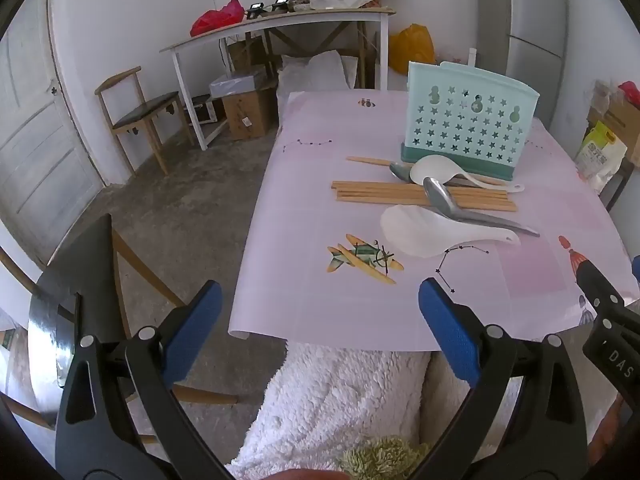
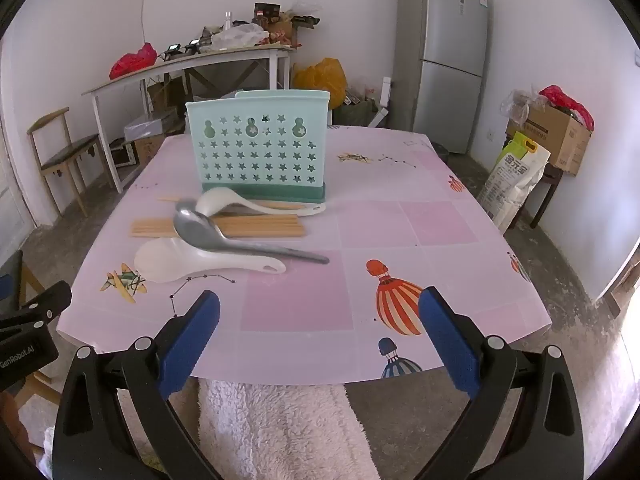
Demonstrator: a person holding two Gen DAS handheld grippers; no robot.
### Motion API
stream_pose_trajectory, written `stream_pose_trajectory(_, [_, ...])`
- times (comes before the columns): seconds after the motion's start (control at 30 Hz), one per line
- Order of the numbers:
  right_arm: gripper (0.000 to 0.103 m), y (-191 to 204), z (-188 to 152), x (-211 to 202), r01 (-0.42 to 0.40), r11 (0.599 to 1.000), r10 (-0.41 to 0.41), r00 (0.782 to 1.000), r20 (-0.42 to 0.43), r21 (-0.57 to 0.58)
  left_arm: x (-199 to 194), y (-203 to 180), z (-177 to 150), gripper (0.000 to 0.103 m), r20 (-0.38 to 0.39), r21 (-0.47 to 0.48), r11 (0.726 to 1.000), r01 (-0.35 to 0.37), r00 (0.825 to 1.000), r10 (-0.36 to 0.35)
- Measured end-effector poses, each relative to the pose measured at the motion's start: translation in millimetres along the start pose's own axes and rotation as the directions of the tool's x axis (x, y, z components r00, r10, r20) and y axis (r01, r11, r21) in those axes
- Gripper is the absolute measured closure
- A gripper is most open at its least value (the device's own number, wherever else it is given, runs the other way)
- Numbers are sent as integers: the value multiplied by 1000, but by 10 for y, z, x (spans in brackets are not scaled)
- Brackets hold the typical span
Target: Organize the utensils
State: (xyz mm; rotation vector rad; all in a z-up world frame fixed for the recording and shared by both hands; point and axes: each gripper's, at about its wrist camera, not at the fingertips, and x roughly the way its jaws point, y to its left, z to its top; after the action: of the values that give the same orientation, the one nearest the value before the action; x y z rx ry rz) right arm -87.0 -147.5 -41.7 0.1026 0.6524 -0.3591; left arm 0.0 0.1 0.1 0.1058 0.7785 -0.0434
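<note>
A: Report claw status, left to right.

B: Left claw (image 1: 320, 320): jaws spread wide, nothing between them, held off the near edge of the counter (image 1: 304, 312) at 6 o'clock. Right claw (image 2: 320, 328): same condition, spread and empty, over the near edge. Judgement: both are staged short of the utensils, so no pick has begun.

A: Locate the utensils.

B: Right wrist view, left to right. The white rice paddle (image 2: 192, 262) lies flat at 10 o'clock from the right claw, blade left, handle right. Behind it, the metal spoon (image 2: 224, 238) rests with its bowl on the chopsticks (image 2: 218, 227) and its handle running out toward 3 o'clock. The chopsticks lie as a loose parallel bundle, crosswise to the view. The white ladle (image 2: 248, 202) lies behind the bundle, just in front of the holder. One more chopstick and a second metal spoon appear to lie under it; details are unclear.

A: Why are handles pointing right?

B: Judgement only: this puts the narrow ends nearer the right claw, which suits a pinch on the handle.

A: Container and contents?

B: The teal utensil holder (image 2: 256, 148) stands upright at 12 o'clock, star-perforated front wall facing the claws. Nothing projects above its rim. The interior is not visible, so compartment layout cannot be confirmed. Judgement: all utensils remain to be loaded.
</note>
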Motion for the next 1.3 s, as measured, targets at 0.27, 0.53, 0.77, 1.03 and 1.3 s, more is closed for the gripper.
stream_pose_trajectory(0.27, [6,0,5,0,-2,1000,2,1000,-5,0,-4,-4,0,8,-4,-3,1000,5,1000,-5])
stream_pose_trajectory(0.53, [6,13,0,-8,-7,1000,7,1000,-1,-8,-19,24,13,8,-7,-11,1000,5,1000,-5])
stream_pose_trajectory(0.77, [6,19,16,1,-5,1000,5,1000,-1,-7,-15,23,9,8,-8,-9,1000,7,1000,-7])
stream_pose_trajectory(1.03, [6,15,22,-2,-5,1000,5,1000,1,-7,-15,22,9,8,-7,-9,1000,5,1000,-5])
stream_pose_trajectory(1.3, [6,15,25,-13,-4,1000,4,1000,4,-8,-15,23,9,8,-8,-10,1000,5,1000,-5])
